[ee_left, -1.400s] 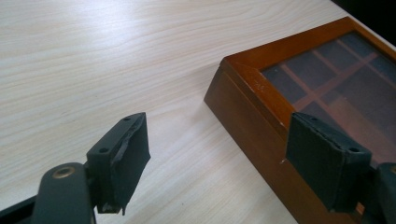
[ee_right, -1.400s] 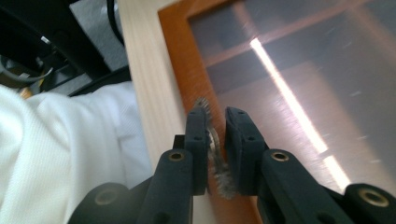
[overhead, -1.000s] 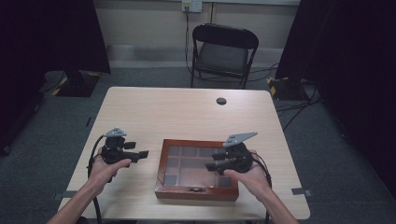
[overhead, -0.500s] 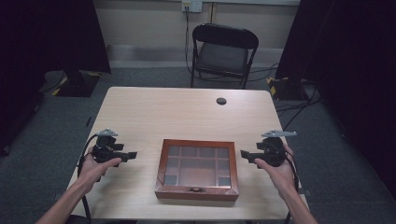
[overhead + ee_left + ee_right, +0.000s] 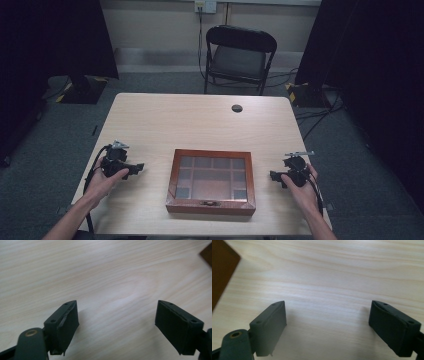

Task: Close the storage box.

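Observation:
A brown wooden box (image 5: 211, 181) with a glass lid over several compartments lies shut near the table's front edge, a small metal clasp on its front side. My left gripper (image 5: 139, 167) rests on the table to the left of the box, open, with bare wood between its jaws (image 5: 117, 317). On the box's right, my right gripper (image 5: 273, 176) stands open over bare table too (image 5: 328, 320). A corner of the box (image 5: 222, 272) shows at the upper left of the right gripper view, and a sliver of the box (image 5: 207, 253) at the upper right of the left gripper view.
The light wooden table (image 5: 200, 125) has a round black cable hole (image 5: 237, 108) near its far edge. A black folding chair (image 5: 239, 55) stands behind the table. Dark curtains hang at both sides, and cables lie on the grey floor at the right.
Both grippers have drawn away from the box, outward to each side. The right one, which was over the box's right edge a second ago, now sits near the table's right edge.

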The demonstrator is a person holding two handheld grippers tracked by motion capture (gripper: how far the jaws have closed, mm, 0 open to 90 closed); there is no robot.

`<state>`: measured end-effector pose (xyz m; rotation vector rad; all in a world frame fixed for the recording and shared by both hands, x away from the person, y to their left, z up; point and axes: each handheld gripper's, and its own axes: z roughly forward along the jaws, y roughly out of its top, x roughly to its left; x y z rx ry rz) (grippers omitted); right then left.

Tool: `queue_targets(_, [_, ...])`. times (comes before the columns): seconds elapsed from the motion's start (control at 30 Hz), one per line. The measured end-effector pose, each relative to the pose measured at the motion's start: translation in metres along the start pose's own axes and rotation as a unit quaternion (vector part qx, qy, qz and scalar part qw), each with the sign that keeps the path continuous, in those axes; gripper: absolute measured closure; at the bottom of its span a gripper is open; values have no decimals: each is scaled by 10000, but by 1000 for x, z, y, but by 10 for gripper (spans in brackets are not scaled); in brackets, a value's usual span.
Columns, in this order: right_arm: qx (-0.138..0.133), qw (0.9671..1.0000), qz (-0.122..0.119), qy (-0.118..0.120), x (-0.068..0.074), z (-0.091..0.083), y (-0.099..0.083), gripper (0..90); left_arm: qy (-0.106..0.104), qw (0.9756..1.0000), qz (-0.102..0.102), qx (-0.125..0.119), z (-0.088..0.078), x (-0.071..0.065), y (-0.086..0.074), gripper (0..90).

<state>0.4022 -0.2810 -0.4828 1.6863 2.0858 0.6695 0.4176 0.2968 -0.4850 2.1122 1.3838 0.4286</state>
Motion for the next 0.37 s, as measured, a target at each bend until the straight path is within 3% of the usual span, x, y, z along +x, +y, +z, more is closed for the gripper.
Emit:
queue_targets(0.1, [-163, 9998, -69, -37, 2, 4, -3, 30, 275, 9996, -70, -94, 5, 1, -2, 151])
queue_targets(0.17, [-373, 9992, -165, -25, 3, 9, -6, 0, 307, 9993, -16, -209, 8, 0, -3, 110])
queue_targets(0.27, [-723, 9973, -147, -1, 4, 13, -9, 0, 187, 9976, 106, -652, 15, 0, -10, 0])
queue_targets(0.37, [-871, 9960, -187, 41, 4, 15, -11, 0, 190, 9978, 98, -634, 15, 0, -10, 0])
